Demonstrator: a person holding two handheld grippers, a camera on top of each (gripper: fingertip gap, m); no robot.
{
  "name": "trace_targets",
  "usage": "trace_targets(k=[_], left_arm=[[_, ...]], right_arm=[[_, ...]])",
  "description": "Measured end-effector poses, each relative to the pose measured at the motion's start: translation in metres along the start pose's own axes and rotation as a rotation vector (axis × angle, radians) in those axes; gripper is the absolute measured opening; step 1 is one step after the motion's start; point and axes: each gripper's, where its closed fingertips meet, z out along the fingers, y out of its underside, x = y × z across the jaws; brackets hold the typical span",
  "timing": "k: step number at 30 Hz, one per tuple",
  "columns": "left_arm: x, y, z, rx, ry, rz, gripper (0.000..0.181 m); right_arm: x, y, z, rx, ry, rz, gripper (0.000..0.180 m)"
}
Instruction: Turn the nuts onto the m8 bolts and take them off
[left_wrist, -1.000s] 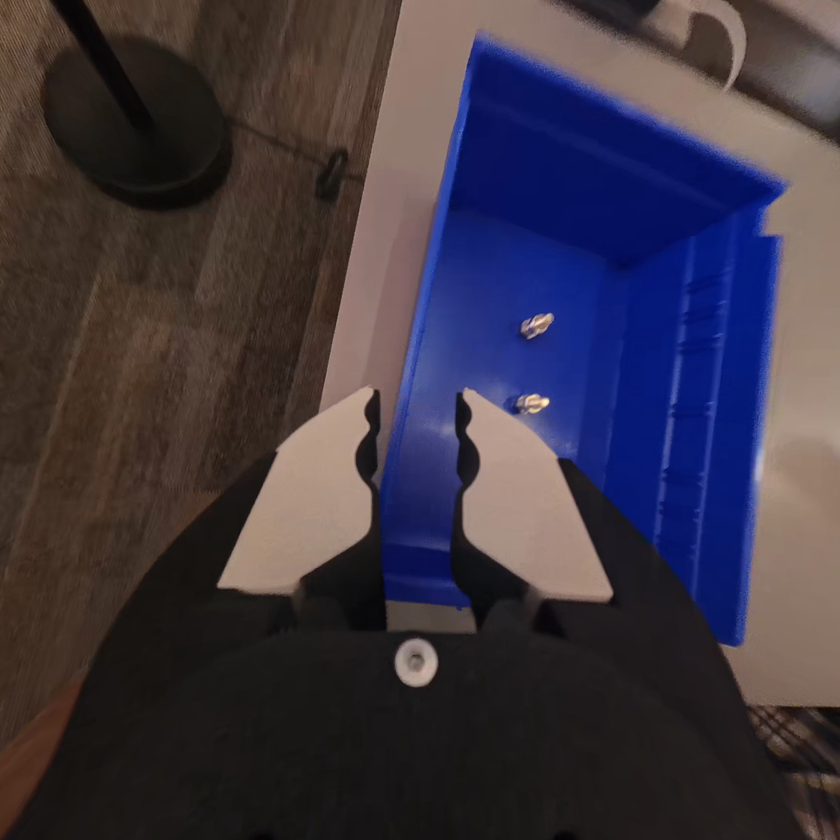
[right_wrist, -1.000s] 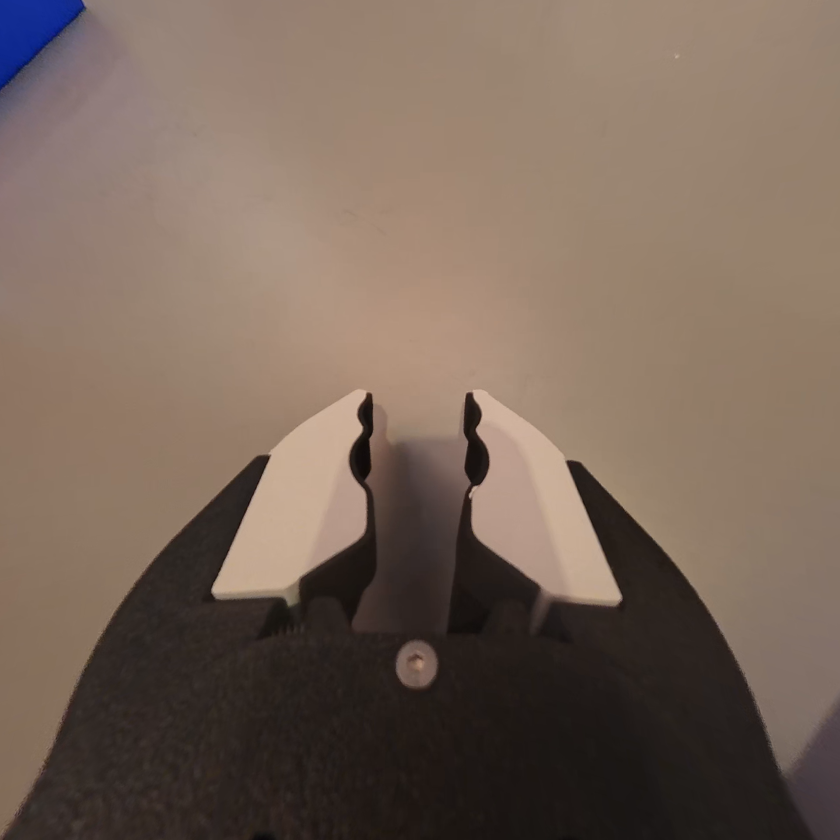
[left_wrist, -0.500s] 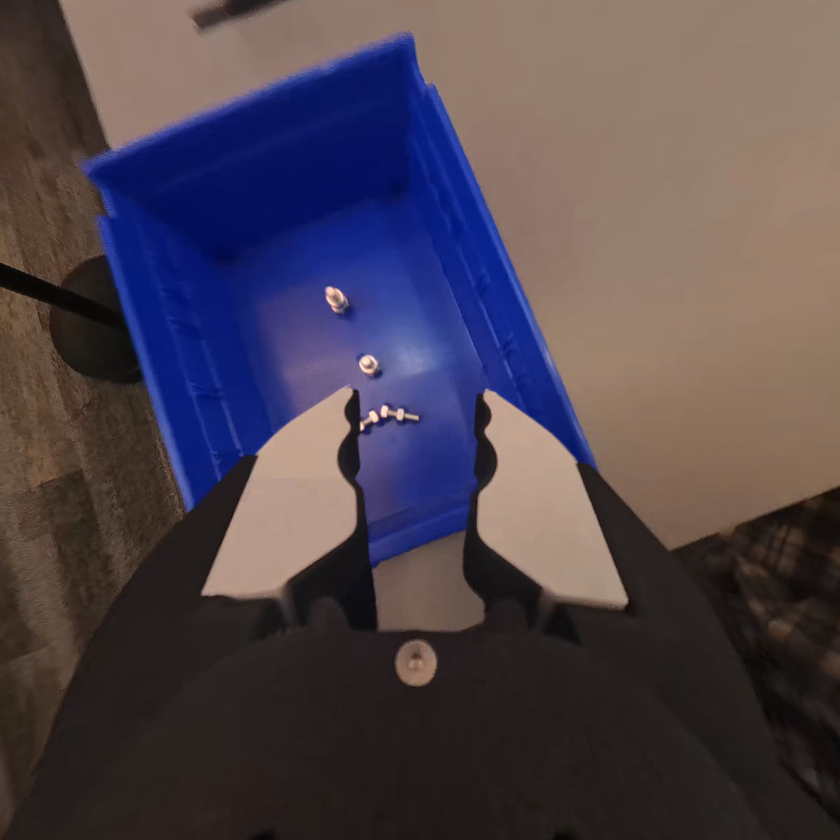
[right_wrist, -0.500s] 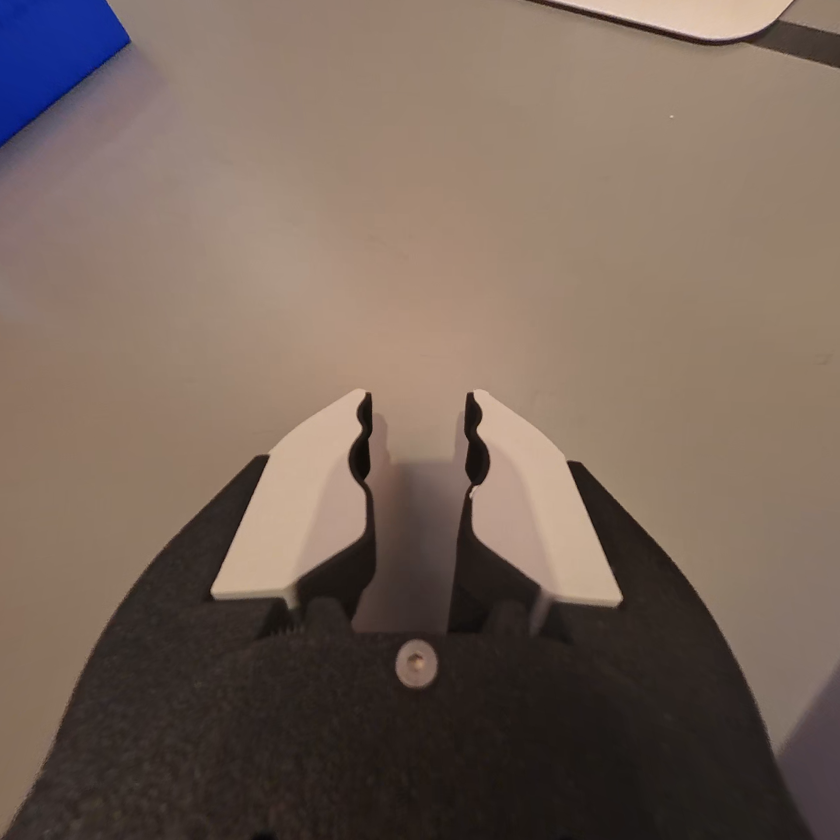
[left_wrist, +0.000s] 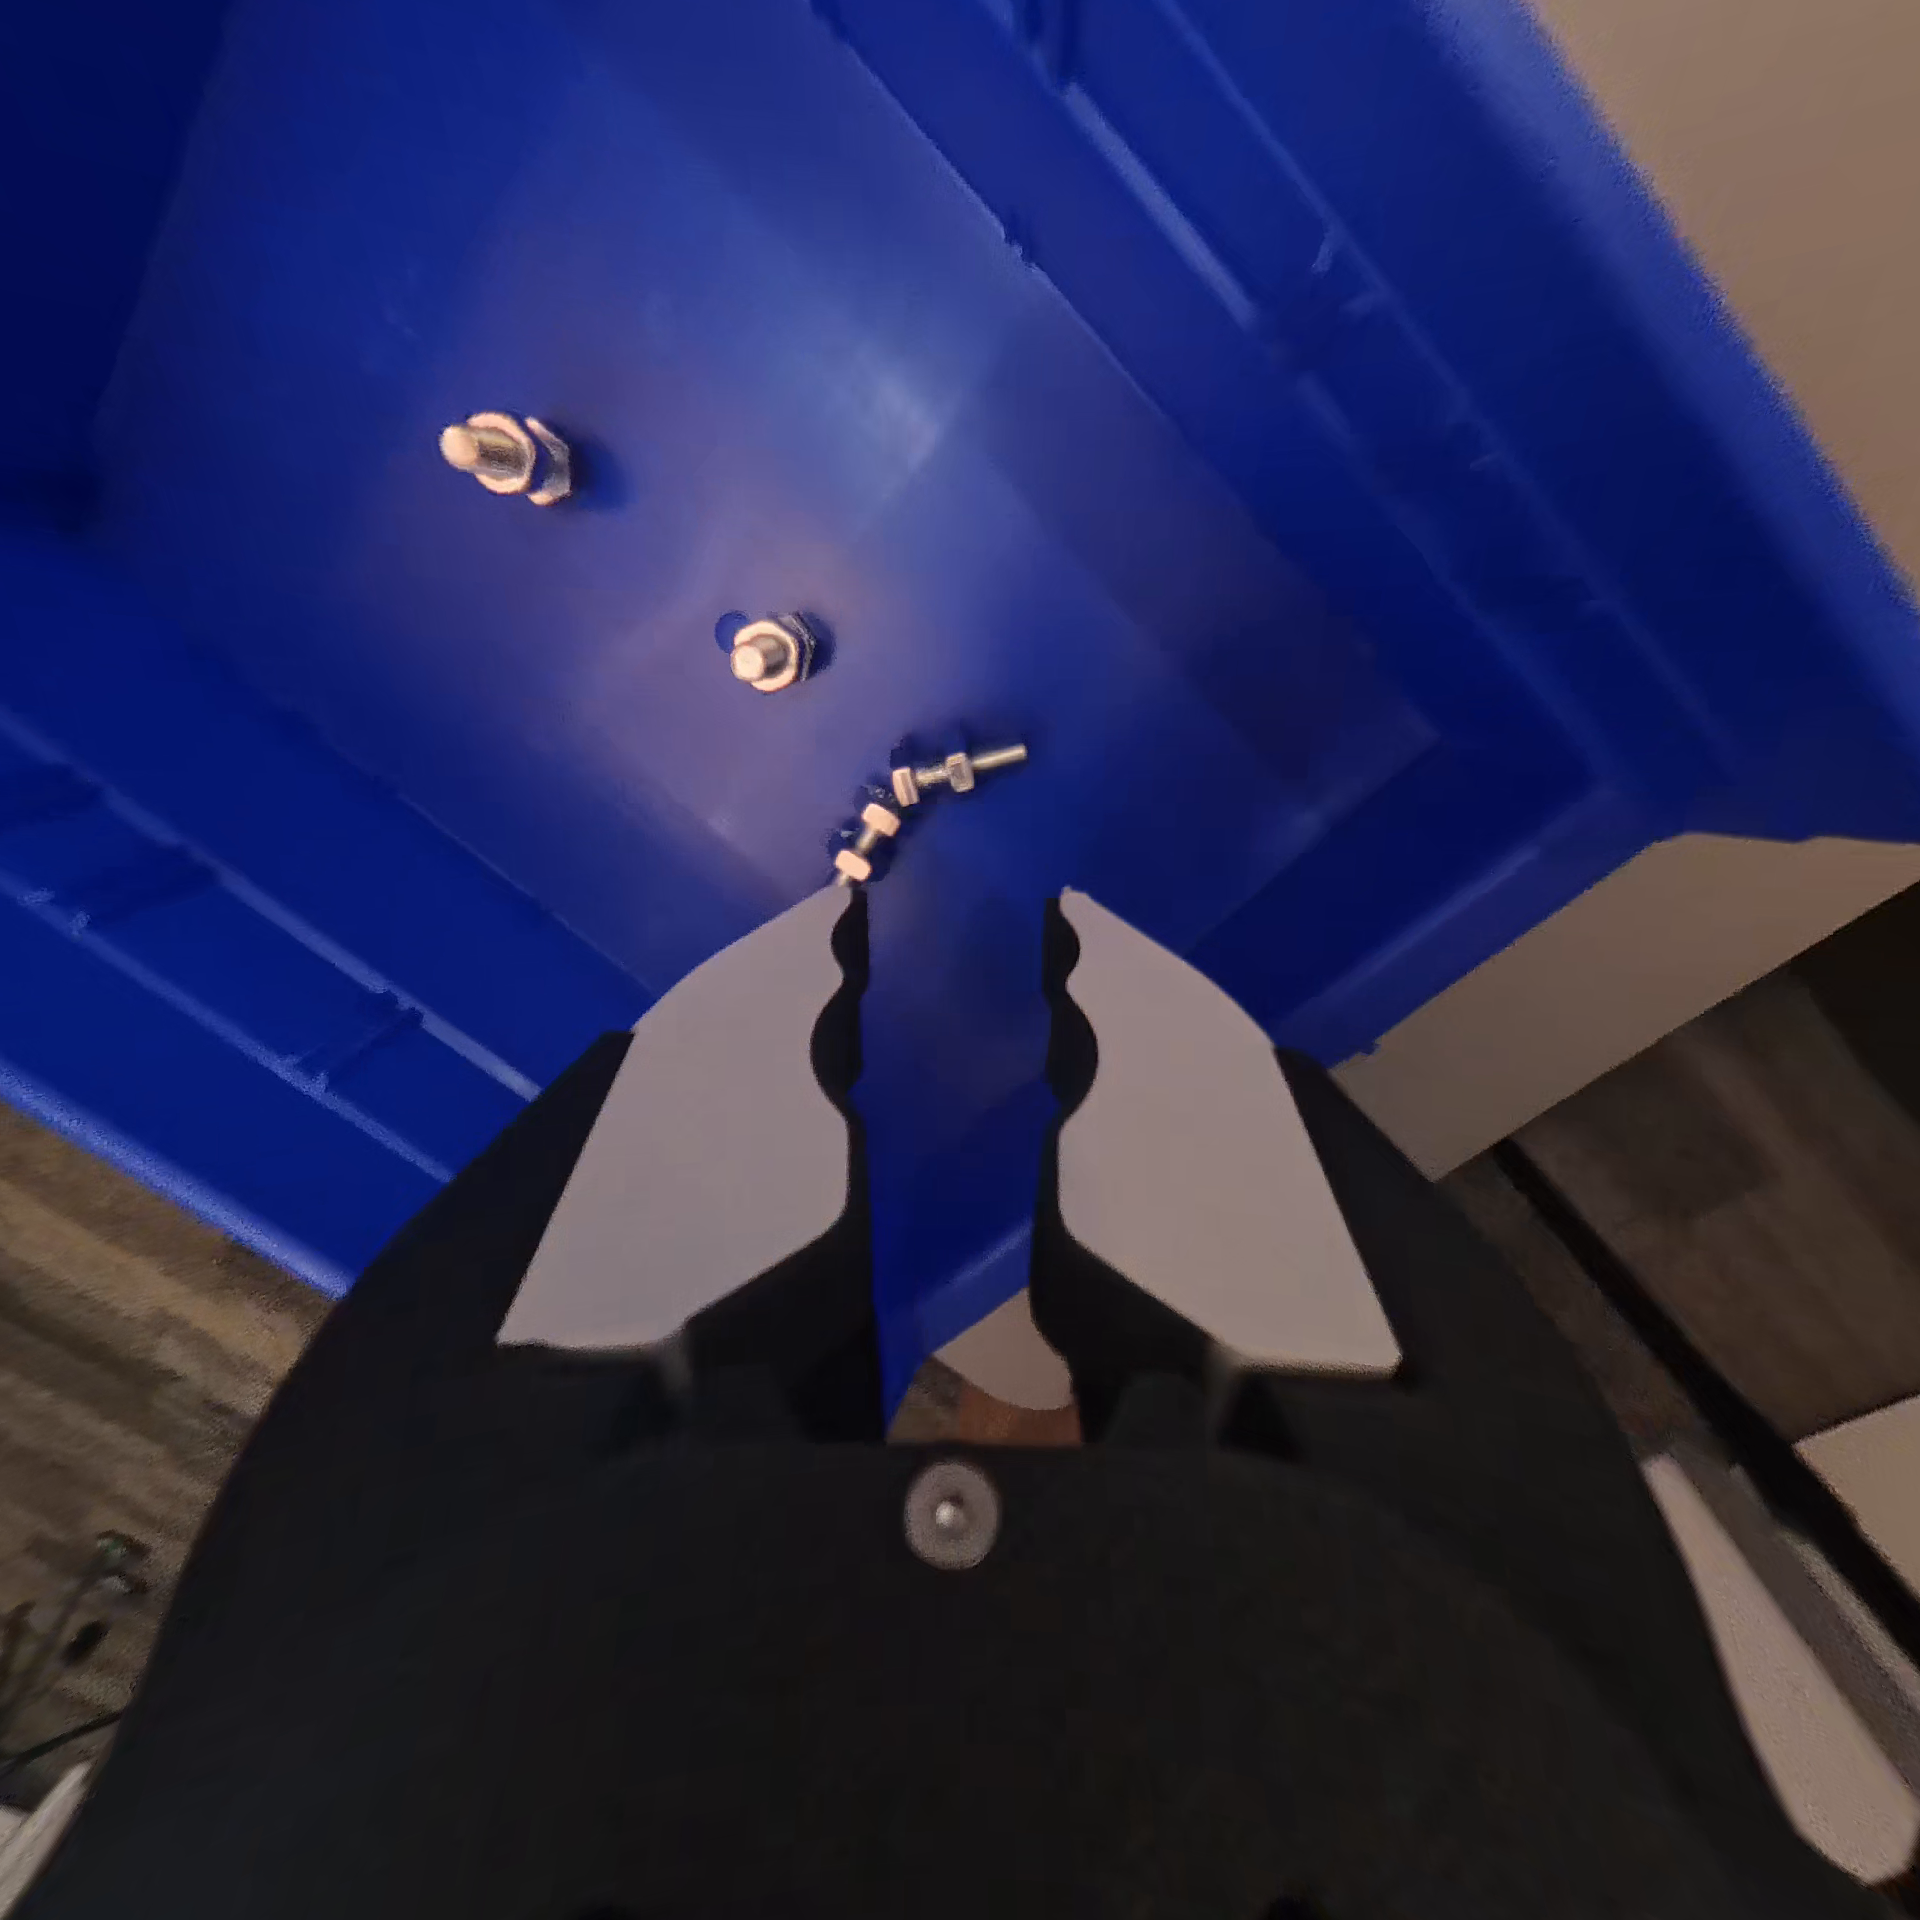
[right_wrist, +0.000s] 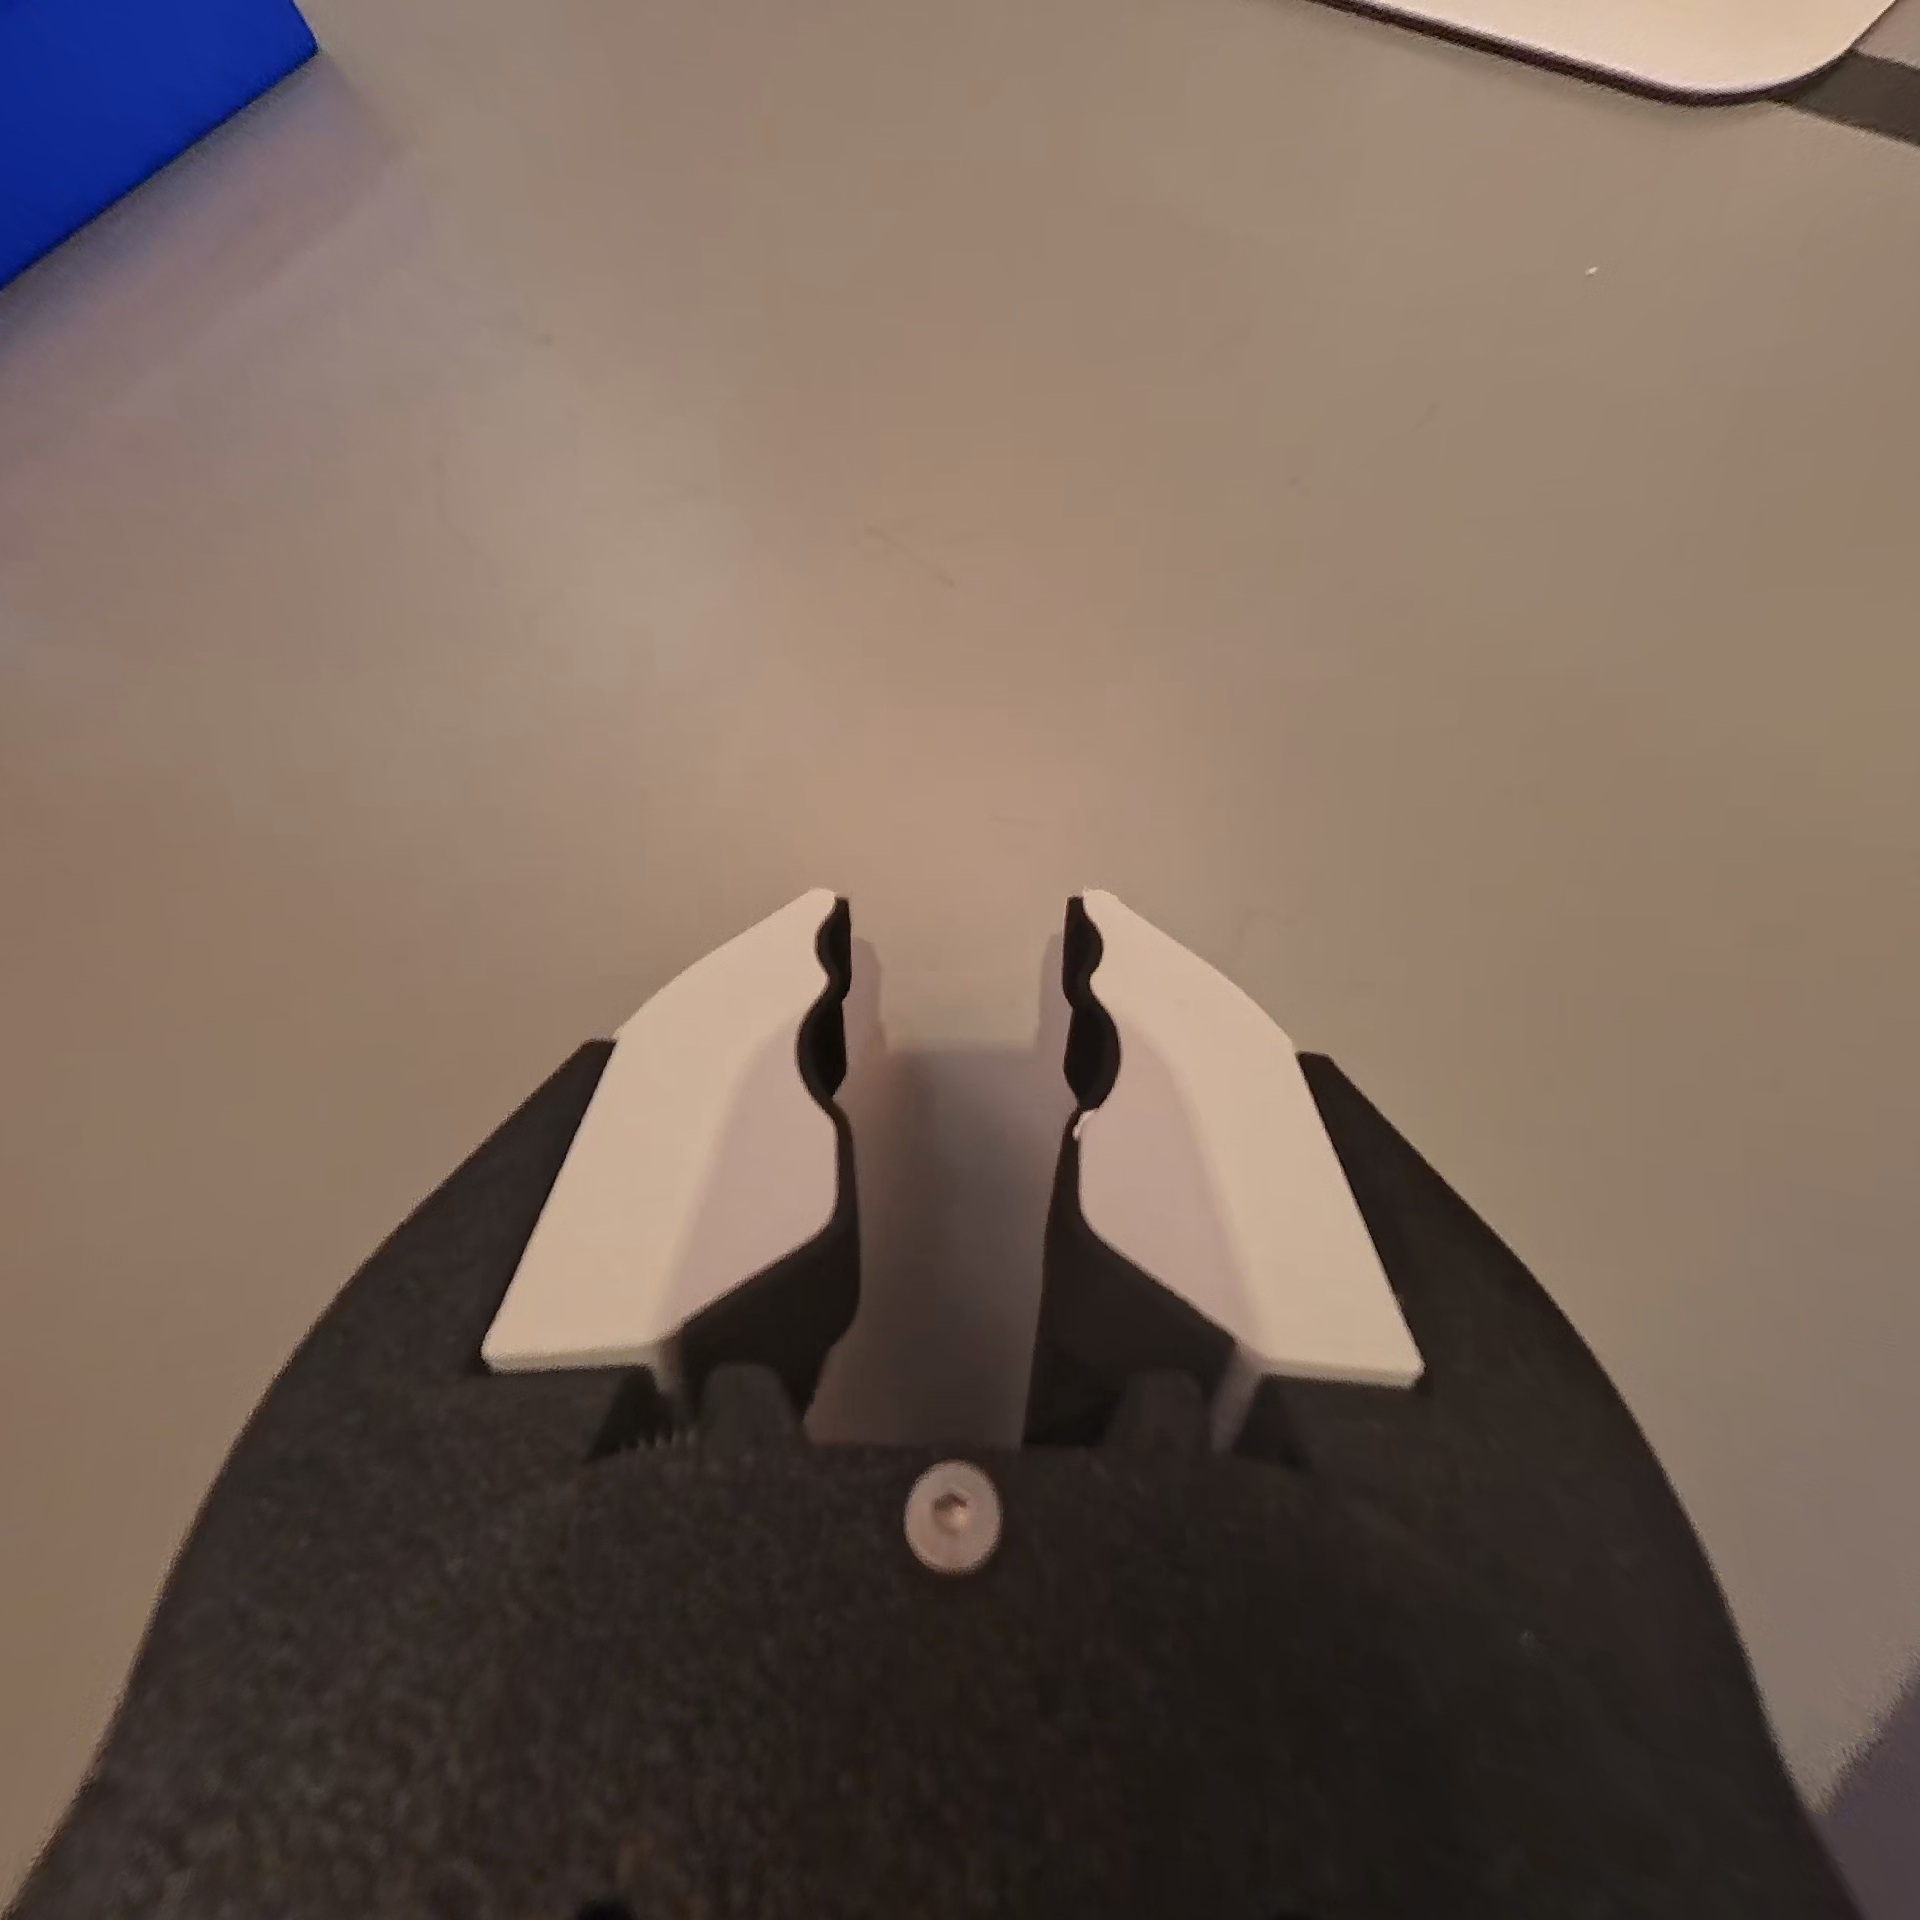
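Note:
In the left wrist view a blue bin (left_wrist: 1299, 436) fills the frame. Two large bolts with nuts on them stand up from its floor, one farther off (left_wrist: 506, 459) and one nearer (left_wrist: 769, 654). Two small loose bolts with nuts lie on the floor, one (left_wrist: 956, 774) pointing right and one (left_wrist: 868, 834) just off my left fingertip. My left gripper (left_wrist: 954, 909) is open and empty, inside the bin above the floor. My right gripper (right_wrist: 958, 914) is open and empty over the bare grey table (right_wrist: 935, 468).
The bin's corner (right_wrist: 114, 114) shows at the top left of the right wrist view. A flat white object (right_wrist: 1621, 42) lies at the table's far right edge. The table edge and dark floor (left_wrist: 1714, 1122) lie right of the bin; wood-look floor (left_wrist: 135, 1299) lies left. The tips of one gripper are about 60 cm away from the tips of the other. It is some 30 cm from my right tips to the flat white object (right_wrist: 1621, 42).
My left gripper has moved forward and down into the bin, close to the small loose bolts, and its jaws have narrowed a little. My right gripper has drifted slightly over the table.

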Motion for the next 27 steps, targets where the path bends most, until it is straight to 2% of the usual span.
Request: trace_targets(k=[5, 14, 18, 23, 27], left_arm=[[-0.012, 0.014, 0.026, -0.117, -0.014, 0.044, 0.034], [-0.02, 0.011, 0.046, -0.128, 0.009, 0.043, 0.033], [-0.014, 0.017, 0.052, -0.17, 0.041, 0.038, 0.016], [-0.019, 0.018, 0.045, -0.168, 0.006, -0.032, 0.016], [-0.025, -0.002, 0.002, -0.038, -0.04, -0.116, 0.016]], right_arm=[[0.001, 0.003, 0.005, -0.016, -0.003, 0.003, 0.039], [-0.002, 0.006, 0.01, -0.031, -0.021, 0.003, 0.039], [-0.002, 0.005, 0.009, -0.029, -0.022, 0.0, 0.039], [-0.002, 0.003, 0.007, -0.011, -0.028, 0.007, 0.039], [-0.002, 0.001, 0.004, 0.002, -0.027, 0.006, 0.038]])
